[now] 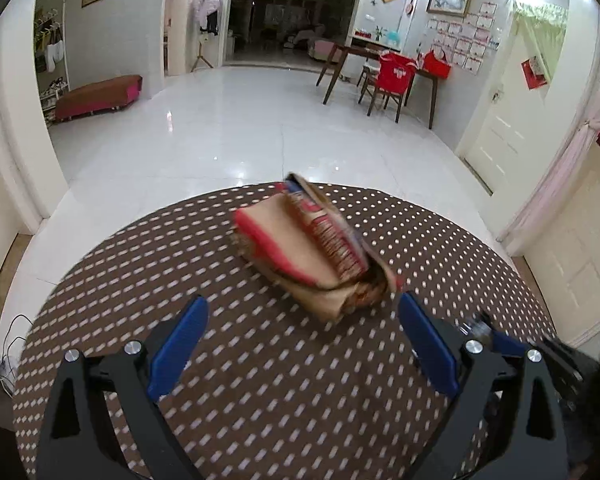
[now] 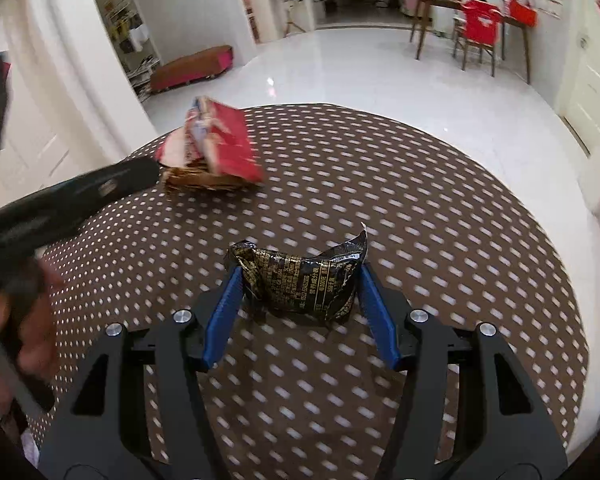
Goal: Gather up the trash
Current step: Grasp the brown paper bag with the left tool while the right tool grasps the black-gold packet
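Note:
A crumpled red and tan paper carton (image 1: 312,248) lies on the round brown dotted table (image 1: 260,400), just ahead of my left gripper (image 1: 300,308), which is open and empty, its blue fingers apart on either side of the carton's near end. The carton also shows in the right wrist view (image 2: 216,148) at the far left of the table. My right gripper (image 2: 300,276) is shut on a black and gold foil wrapper (image 2: 304,280), held between its blue fingers just above the table (image 2: 460,240).
The left gripper's black body (image 2: 60,204) and the hand holding it reach in from the left of the right wrist view. Beyond the table lie a white tiled floor (image 1: 240,120), a wooden table with a red-covered chair (image 1: 392,76), and a low bench (image 1: 100,96).

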`<act>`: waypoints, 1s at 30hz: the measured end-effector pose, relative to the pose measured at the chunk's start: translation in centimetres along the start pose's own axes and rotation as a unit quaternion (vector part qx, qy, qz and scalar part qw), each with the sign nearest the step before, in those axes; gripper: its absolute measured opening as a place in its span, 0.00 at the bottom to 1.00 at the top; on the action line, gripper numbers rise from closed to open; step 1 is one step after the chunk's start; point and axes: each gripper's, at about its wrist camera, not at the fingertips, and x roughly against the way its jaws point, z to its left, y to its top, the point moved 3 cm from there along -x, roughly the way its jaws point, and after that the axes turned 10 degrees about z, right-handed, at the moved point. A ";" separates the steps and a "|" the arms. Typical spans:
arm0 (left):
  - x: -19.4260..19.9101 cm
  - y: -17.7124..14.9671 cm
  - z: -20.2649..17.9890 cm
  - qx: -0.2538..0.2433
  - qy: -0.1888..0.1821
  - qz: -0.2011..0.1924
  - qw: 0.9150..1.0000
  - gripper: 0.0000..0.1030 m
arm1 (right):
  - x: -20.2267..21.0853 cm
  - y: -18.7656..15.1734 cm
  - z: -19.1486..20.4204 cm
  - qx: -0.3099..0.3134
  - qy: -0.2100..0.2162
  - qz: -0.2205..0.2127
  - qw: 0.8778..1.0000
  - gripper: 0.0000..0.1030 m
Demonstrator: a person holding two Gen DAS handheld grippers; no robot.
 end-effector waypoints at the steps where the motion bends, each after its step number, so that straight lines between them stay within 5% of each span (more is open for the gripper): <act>1: -0.7 0.5 -0.3 0.001 0.003 0.003 1.000 0.91 | 0.4 -0.2 -0.6 -0.006 -0.001 -0.002 1.000 0.56; 6: -4.5 2.8 -1.1 0.018 0.002 0.026 0.999 0.91 | 2.0 -1.6 -3.3 -0.030 -0.002 -0.009 1.000 0.56; 10: -5.4 3.2 -1.7 0.011 -0.022 0.026 0.999 0.60 | 3.0 -2.3 -4.5 -0.045 0.001 -0.016 0.999 0.56; 13: -4.5 2.4 -2.1 -0.004 -0.044 0.021 0.999 0.53 | 3.8 -2.9 -5.3 -0.053 0.003 -0.021 0.998 0.56; 30: 4.5 -9.6 -7.2 -0.061 -0.115 0.006 0.991 0.50 | 12.1 -7.5 -10.8 -0.118 -0.007 -0.075 0.990 0.56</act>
